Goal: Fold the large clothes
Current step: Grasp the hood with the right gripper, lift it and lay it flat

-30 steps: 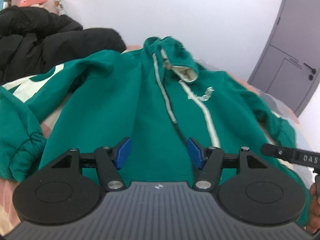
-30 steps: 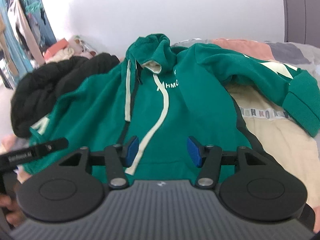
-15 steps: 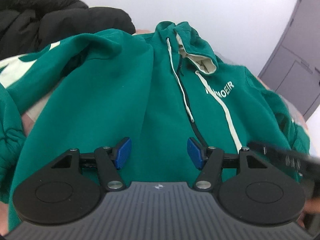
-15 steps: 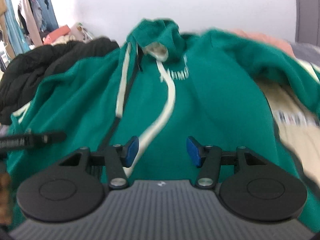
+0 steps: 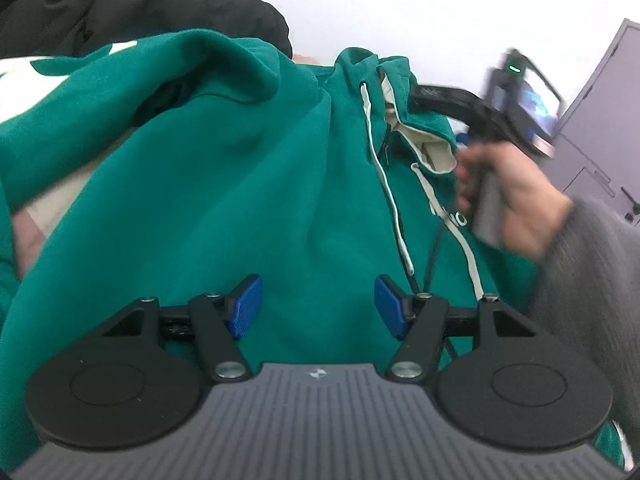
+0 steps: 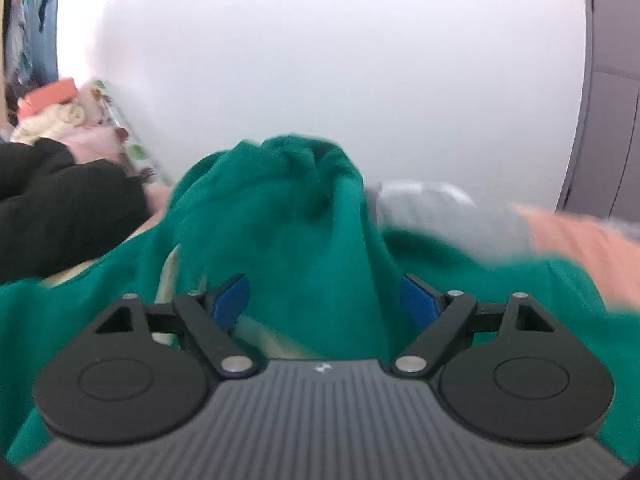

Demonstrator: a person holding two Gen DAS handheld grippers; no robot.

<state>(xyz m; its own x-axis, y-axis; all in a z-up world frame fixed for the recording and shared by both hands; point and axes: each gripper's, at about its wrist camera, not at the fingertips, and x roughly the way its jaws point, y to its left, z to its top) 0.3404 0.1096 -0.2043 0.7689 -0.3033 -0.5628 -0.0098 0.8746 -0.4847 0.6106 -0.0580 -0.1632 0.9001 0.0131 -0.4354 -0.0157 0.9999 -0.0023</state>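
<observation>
Lying lengthwise, green hoodie points its hood toward the wall.

We see even, soft daylight in both views, bright on the white wall without glare. Shadows are faint, pooling only in the folds of the green hoodie. The left wrist view is fairly sharp, though the person's hand smears with motion. The right wrist view is blurred throughout beyond the crisp right tool. Fisheye bending curves the door and darkens the corners.
</observation>
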